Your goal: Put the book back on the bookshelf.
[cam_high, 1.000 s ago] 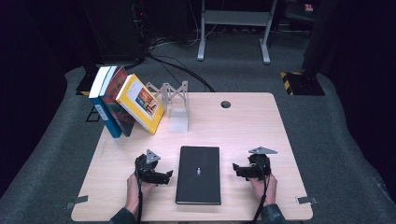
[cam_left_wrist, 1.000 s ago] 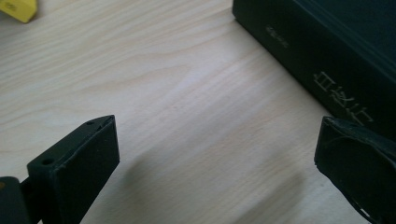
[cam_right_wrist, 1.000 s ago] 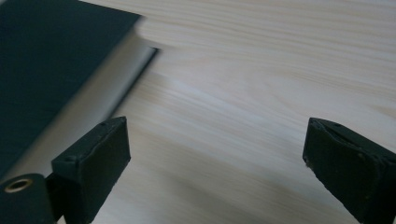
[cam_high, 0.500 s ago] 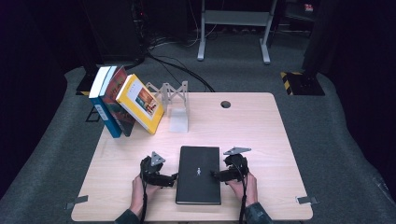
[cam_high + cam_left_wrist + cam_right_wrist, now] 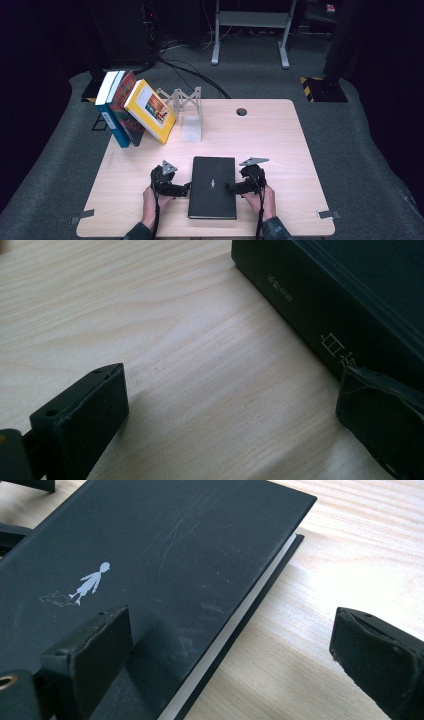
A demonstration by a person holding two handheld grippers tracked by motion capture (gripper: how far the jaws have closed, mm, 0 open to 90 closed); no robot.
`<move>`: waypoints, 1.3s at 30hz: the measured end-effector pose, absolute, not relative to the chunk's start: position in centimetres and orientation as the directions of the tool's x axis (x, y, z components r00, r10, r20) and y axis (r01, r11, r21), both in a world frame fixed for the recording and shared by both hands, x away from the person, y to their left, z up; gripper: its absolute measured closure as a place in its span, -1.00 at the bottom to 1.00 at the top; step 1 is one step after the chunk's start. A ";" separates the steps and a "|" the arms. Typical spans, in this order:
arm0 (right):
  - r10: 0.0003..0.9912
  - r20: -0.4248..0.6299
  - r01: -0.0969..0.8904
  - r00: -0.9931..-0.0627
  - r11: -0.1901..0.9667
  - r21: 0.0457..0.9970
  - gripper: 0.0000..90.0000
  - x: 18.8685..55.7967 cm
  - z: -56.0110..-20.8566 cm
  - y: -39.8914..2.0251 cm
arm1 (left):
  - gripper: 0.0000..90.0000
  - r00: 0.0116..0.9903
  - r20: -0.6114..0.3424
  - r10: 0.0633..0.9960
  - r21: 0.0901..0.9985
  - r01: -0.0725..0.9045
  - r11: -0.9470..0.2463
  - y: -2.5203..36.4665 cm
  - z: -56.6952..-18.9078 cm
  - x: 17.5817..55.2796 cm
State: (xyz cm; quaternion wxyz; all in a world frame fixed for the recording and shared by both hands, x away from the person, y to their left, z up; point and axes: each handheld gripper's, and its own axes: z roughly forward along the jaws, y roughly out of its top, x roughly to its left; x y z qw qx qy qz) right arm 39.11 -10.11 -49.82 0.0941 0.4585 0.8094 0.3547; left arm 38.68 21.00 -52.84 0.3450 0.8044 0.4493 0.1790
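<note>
A black book (image 5: 212,186) lies flat on the wooden table (image 5: 280,145) near its front edge, a small white figure (image 5: 90,582) printed on its cover. My left gripper (image 5: 184,189) is at the book's left side, by the spine (image 5: 325,315), open, with bare table between its jaws. My right gripper (image 5: 231,188) is at the book's right edge, open, one jaw over the cover and the other over the table beside the white page edge (image 5: 235,625). Nothing is held.
Three books (image 5: 134,107) lean together at the table's back left, against a grey metal bookend (image 5: 187,107). A round cable hole (image 5: 242,111) sits near the back edge. Dark carpet surrounds the table, with a stand and cables behind.
Both grippers have moved inward toward the black book, the right one farther, from the table's right side to the book's right edge. The book has not moved.
</note>
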 end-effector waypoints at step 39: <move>0.872 0.117 0.705 -0.476 0.298 0.644 -0.98 42.2 -49.2 -16.2 | -1.00 0.541 0.003 0.841 0.715 0.587 -0.380 13.7 -52.9 42.4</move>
